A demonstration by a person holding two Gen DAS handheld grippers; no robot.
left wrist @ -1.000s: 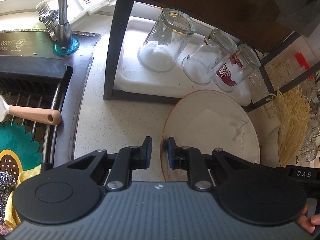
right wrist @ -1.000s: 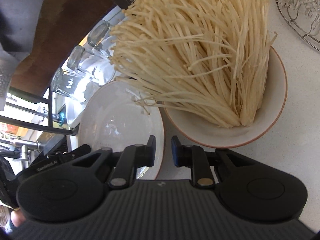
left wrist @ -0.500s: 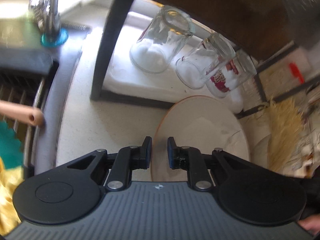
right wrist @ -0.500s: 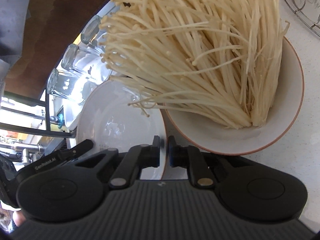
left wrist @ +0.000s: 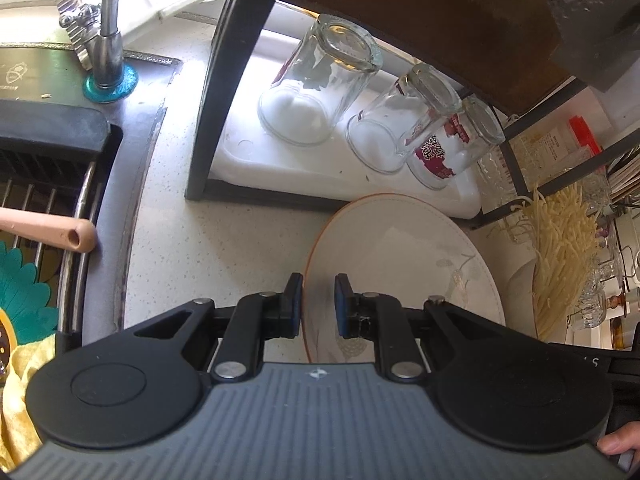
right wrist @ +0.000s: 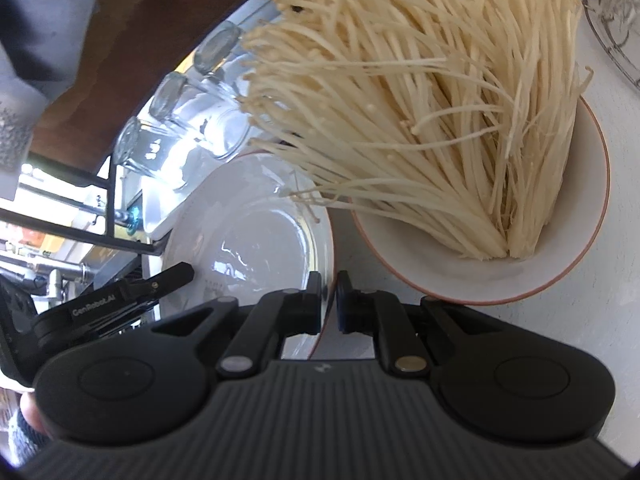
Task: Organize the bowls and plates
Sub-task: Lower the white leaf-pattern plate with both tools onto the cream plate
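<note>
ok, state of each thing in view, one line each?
left tongs: straddling plate rim, pads not visibly touching
right tongs: nearly shut on plate rim
plate: empty, flat on counter
bowl: upright, full of enoki mushrooms
three glasses: upside down on white tray

Home kitchen: sink faucet [left wrist: 107, 28], drying glasses [left wrist: 320, 84], countertop [left wrist: 224, 240].

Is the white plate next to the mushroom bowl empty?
Empty. The plate shows only bare, shiny white; a few mushroom strands just overhang its edge from the bowl.
</note>
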